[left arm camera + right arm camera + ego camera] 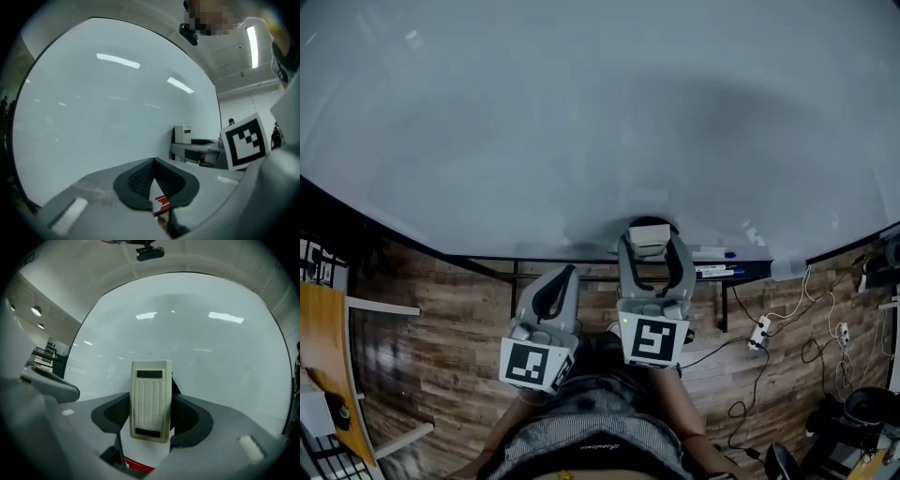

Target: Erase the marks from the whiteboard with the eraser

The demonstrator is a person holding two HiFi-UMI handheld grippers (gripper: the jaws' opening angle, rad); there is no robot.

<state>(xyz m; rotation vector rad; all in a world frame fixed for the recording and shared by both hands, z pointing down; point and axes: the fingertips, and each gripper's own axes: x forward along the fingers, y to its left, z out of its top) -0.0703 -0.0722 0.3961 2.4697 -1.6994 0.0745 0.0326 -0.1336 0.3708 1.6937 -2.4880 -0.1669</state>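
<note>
A large whiteboard (581,122) fills the upper head view; its surface looks blank, with no marks that I can make out. My right gripper (650,246) is shut on a cream-white eraser (150,399), held upright just in front of the board's lower edge. The eraser (649,239) shows between the grey fingers in the head view too. My left gripper (566,274) hangs lower and to the left, shut with nothing between its jaws. In the left gripper view, the whiteboard (103,103) lies ahead and the eraser (183,134) stands at the right.
Markers (715,270) lie on the board's tray (741,274) to the right of the eraser. Cables and a power strip (759,330) trail on the wooden floor at the right. A wooden table edge (323,366) stands at the far left.
</note>
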